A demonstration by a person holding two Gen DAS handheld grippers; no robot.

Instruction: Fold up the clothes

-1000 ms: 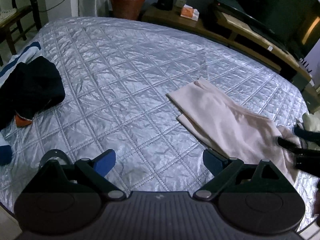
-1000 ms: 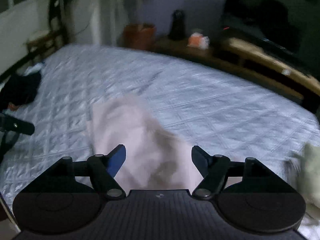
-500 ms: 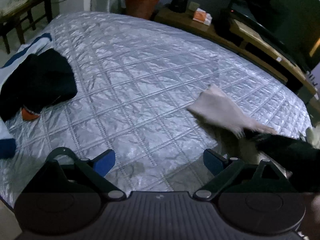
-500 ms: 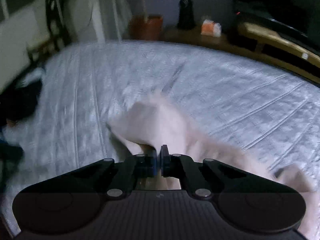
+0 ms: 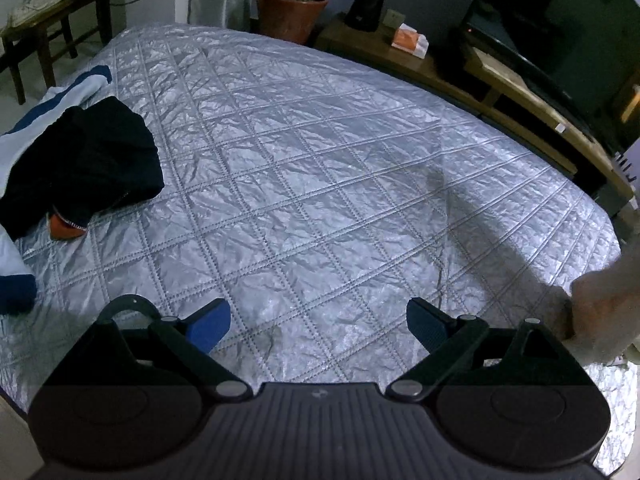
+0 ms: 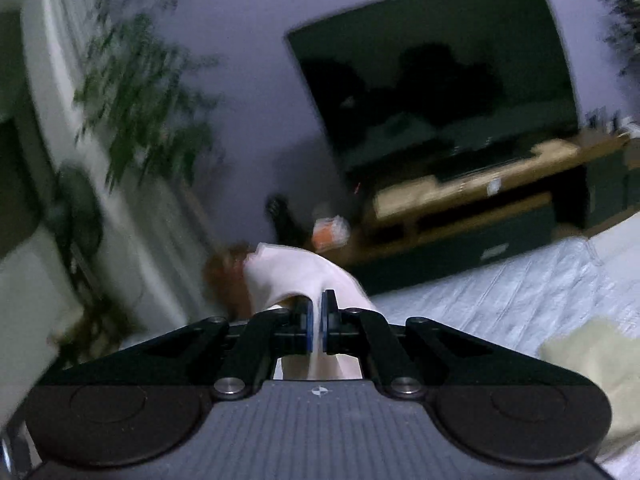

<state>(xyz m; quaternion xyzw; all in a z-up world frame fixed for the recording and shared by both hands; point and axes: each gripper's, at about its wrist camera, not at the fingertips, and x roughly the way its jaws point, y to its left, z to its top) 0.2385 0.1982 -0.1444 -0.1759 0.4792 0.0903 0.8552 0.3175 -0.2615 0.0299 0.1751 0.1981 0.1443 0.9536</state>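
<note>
My right gripper [image 6: 317, 312] is shut on a pale pink garment [image 6: 296, 272], which drapes over its fingertips and hangs down below them, lifted off the bed. In the left wrist view a blurred part of that pink garment [image 5: 604, 304] hangs at the right edge, beside my left gripper [image 5: 318, 320]. The left gripper is open and holds nothing, hovering over the silver quilted bedspread [image 5: 320, 168]. A dark garment [image 5: 84, 160] lies bunched at the bed's left side, on a white and blue one [image 5: 16, 140].
A pale yellowish cloth [image 6: 588, 372] lies on the bed at the right. Beyond the bed stand a low wooden TV bench [image 5: 500, 80], a television [image 6: 436, 76], a terracotta plant pot [image 5: 290, 12] and a wooden chair [image 5: 36, 24].
The right gripper shut on the pink garment and swung it up and off the bed toward the right. Its view tilted up from the bed to the television. The left gripper stayed open and nearly still.
</note>
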